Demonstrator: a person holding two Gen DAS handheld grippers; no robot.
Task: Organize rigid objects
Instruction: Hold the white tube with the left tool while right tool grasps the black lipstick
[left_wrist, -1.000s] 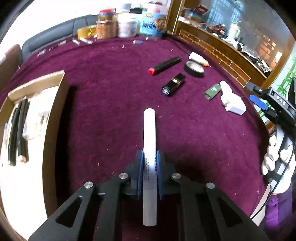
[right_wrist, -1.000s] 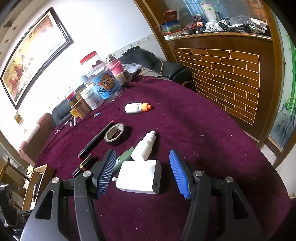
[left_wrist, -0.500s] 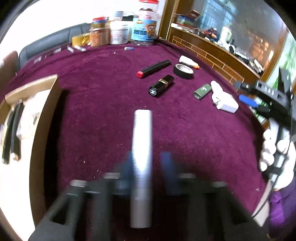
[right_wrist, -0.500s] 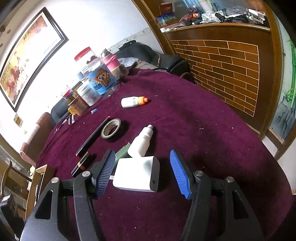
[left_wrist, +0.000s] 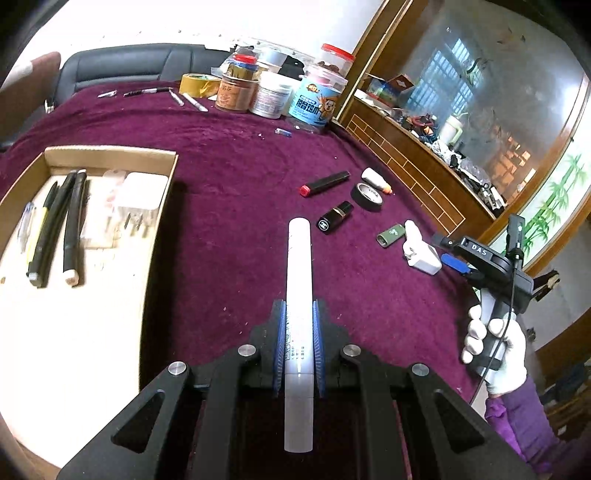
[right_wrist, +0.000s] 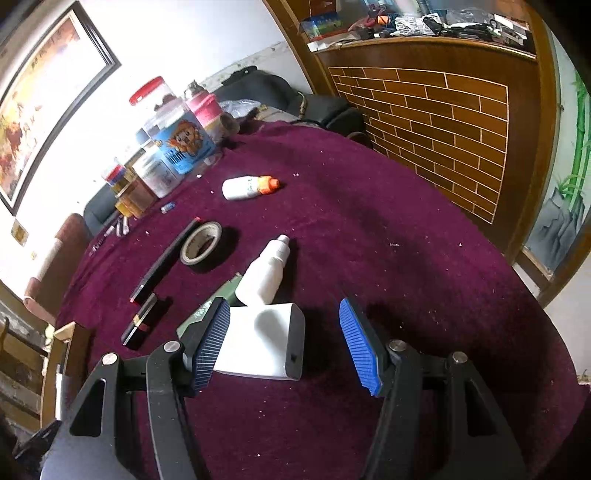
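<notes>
A white tube (left_wrist: 298, 295), slim and cylindrical with fine print near its lower half, is clamped between the blue ribbed pads of the left tongs (left_wrist: 299, 341), pointing forward above the counter (left_wrist: 229, 229). It is judged light, stiff and rather slick (smooth plastic, by the sheen), so a hold near its middle, as taken here, is thought best against swinging or slipping lengthwise.

To the left a shallow cardboard box (left_wrist: 162, 206) is seen, open-topped, with dark pens and a white adapter already laid inside; it is taken to be the tube's destination.

The right tongs (right_wrist: 284, 341) stand apart over a white rectangular charger (right_wrist: 264, 341) lying flat on the cloth; the left pad is seen at its edge, the right pad well clear, and nothing is gripped. The charger is judged rigid, smooth-sided and somewhat heavier, best taken across its flat faces.

Just beyond it lie a small white bottle (right_wrist: 267, 271), touching or nearly touching the charger, and a green lighter (right_wrist: 221, 295) beside that. Farther out are seen a roll of black tape (right_wrist: 201, 243), a glossy black lipstick (right_wrist: 142, 325), a long black stick with a red end (right_wrist: 166, 260) and an orange-capped bottle (right_wrist: 249, 186). The counter is covered in deep purple plush cloth flecked with crumbs. The right handle is held by a white-gloved hand (left_wrist: 495, 347).
</notes>
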